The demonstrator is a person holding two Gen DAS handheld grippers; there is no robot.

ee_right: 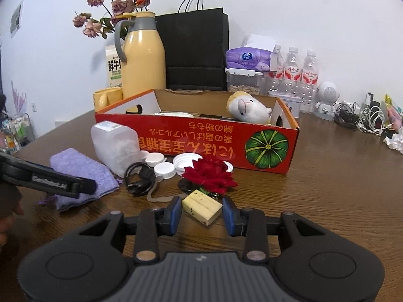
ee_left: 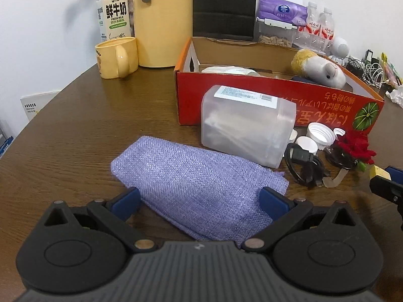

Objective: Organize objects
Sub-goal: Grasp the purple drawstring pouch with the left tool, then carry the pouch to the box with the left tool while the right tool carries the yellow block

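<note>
A folded purple cloth (ee_left: 199, 183) lies flat on the brown table, and my left gripper (ee_left: 200, 198) stands open around its near end, one blue pad at each side. My right gripper (ee_right: 201, 210) is shut on a pale yellow block (ee_right: 201, 207), held just above the table in front of a red rose (ee_right: 210, 173). Behind them stands an open red cardboard box (ee_right: 196, 138) with a plush sheep (ee_right: 248, 109) inside. A clear plastic container (ee_left: 246, 125) lies on its side against the box, next to white caps (ee_left: 320, 132) and a coiled black cable (ee_left: 304, 166).
A yellow thermos (ee_right: 143, 58), a yellow mug (ee_left: 117, 58) and a milk carton (ee_left: 113, 12) stand at the back left. A black paper bag (ee_right: 196, 50), tissues (ee_right: 248, 59), water bottles (ee_right: 293, 68) and tangled chargers (ee_right: 365, 118) line the back and right.
</note>
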